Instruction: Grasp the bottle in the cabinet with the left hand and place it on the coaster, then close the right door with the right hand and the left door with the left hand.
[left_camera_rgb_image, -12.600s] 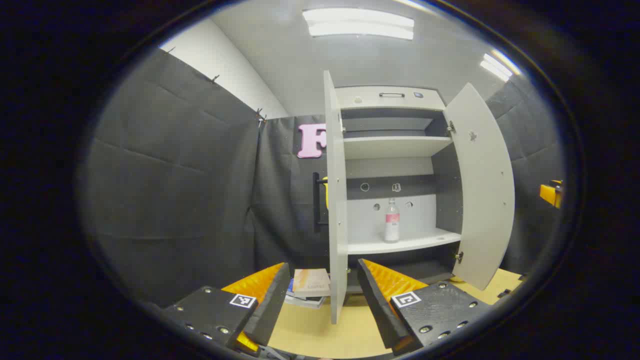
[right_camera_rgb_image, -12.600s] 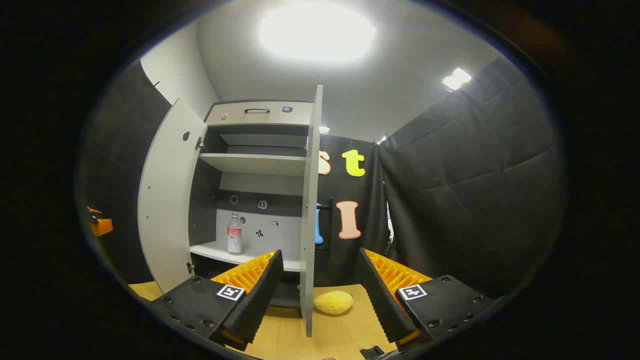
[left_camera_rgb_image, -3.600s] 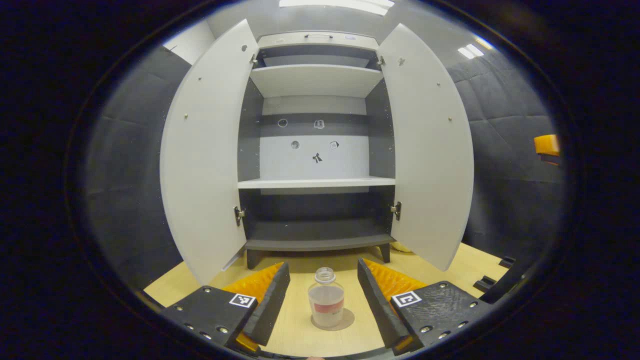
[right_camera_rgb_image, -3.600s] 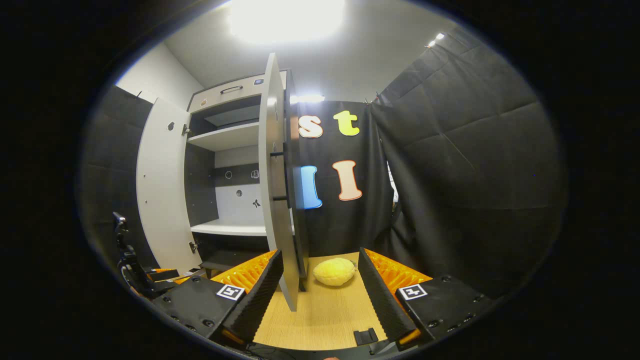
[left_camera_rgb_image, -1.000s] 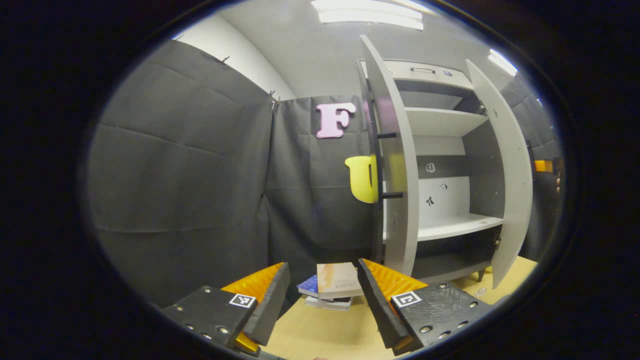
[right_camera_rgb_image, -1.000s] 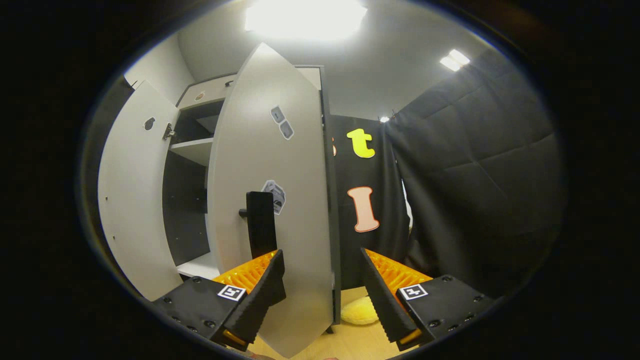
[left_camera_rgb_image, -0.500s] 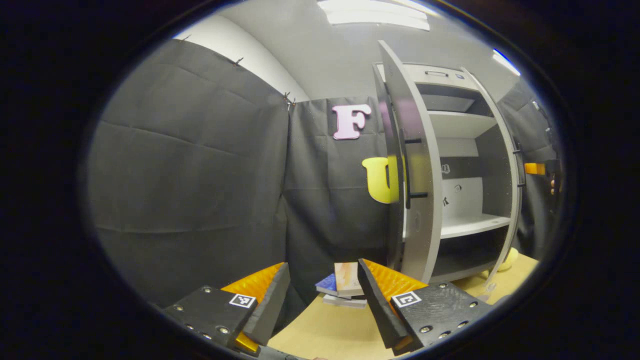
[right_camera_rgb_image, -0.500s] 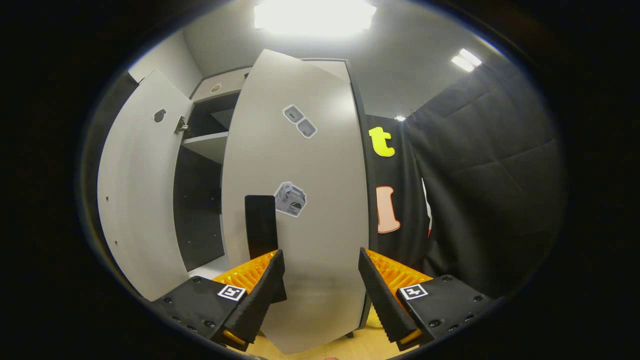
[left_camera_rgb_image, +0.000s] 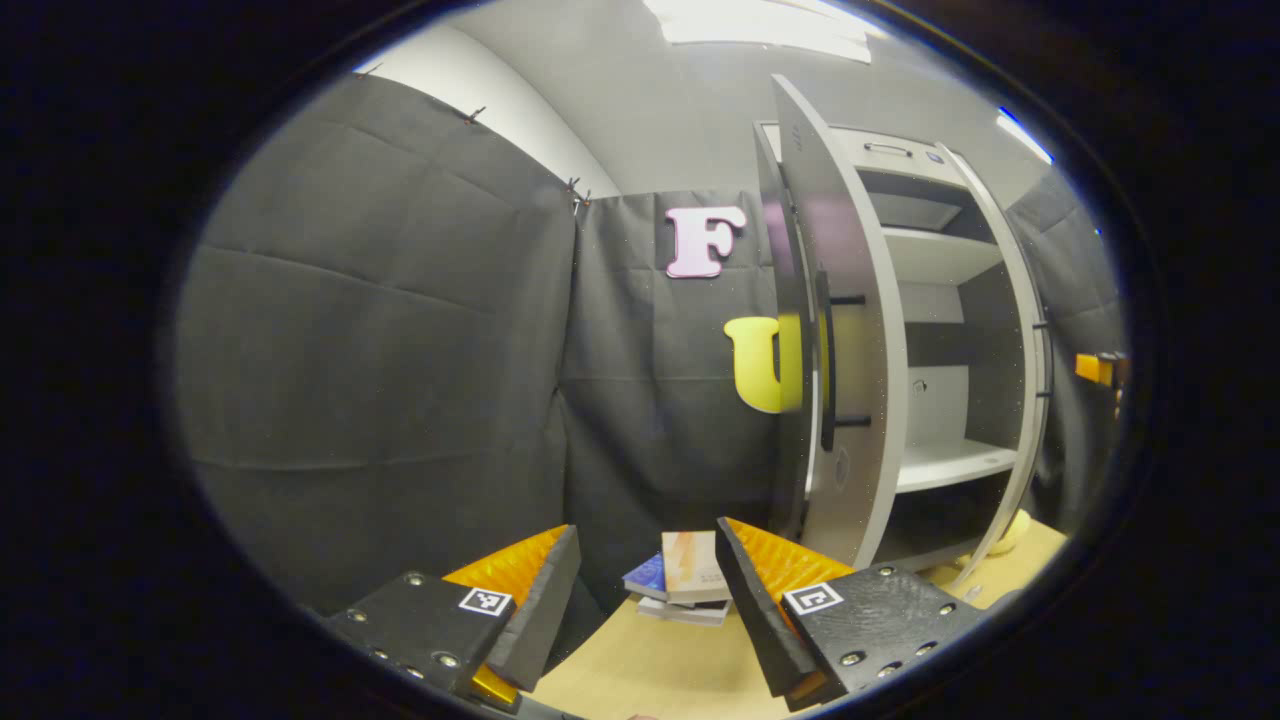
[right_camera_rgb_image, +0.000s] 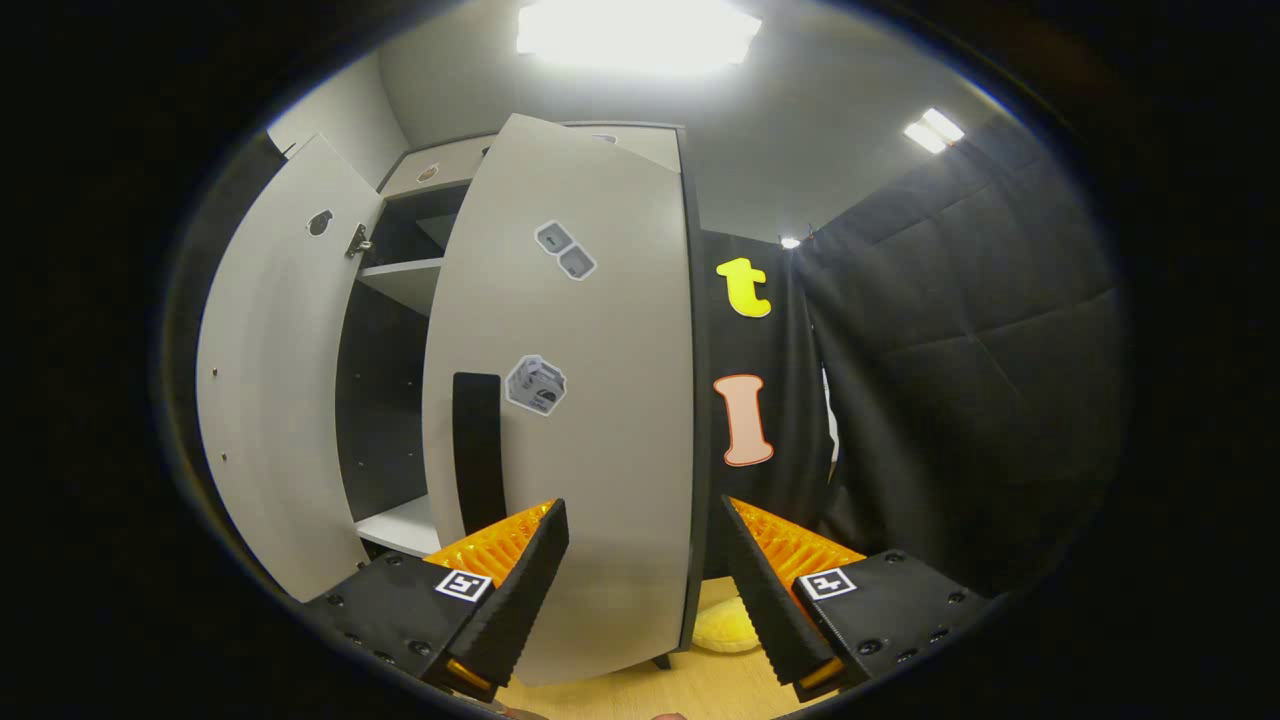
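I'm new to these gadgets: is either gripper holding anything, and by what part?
Nothing is held. The left gripper and right gripper are both open, the right one facing the right door.

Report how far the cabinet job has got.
Done: the visible cabinet shelf holds no bottle. In hand: the open right gripper is against the right door, which looks nearly shut. Left: the left door stands wide open, with the open left gripper short of it.
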